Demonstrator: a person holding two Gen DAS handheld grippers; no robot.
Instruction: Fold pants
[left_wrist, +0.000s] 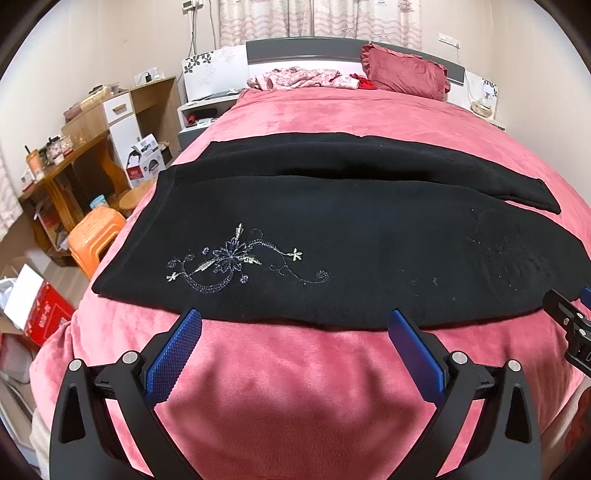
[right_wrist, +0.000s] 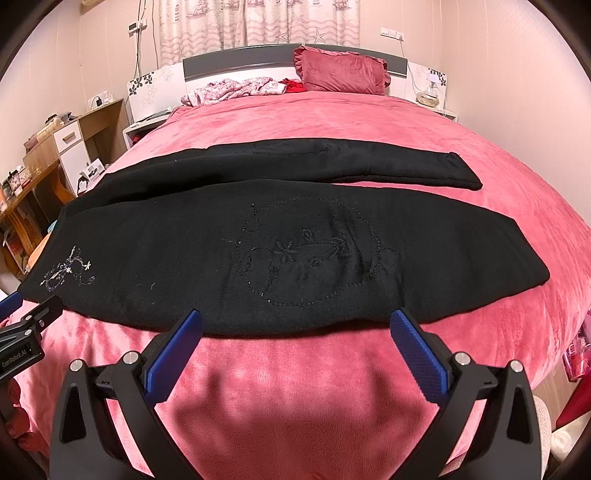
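In the left wrist view the right gripper (left_wrist: 576, 325) is cut by the right edge, so its jaws cannot be read (likewise the left gripper (right_wrist: 22, 314) in the right wrist view); small items on the desk (left_wrist: 55, 162) stay indistinct

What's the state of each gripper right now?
Left gripper: open, holding nothing, fingers at the near edge of the black pants.
Right gripper: open, holding nothing, fingers at the same near edge.
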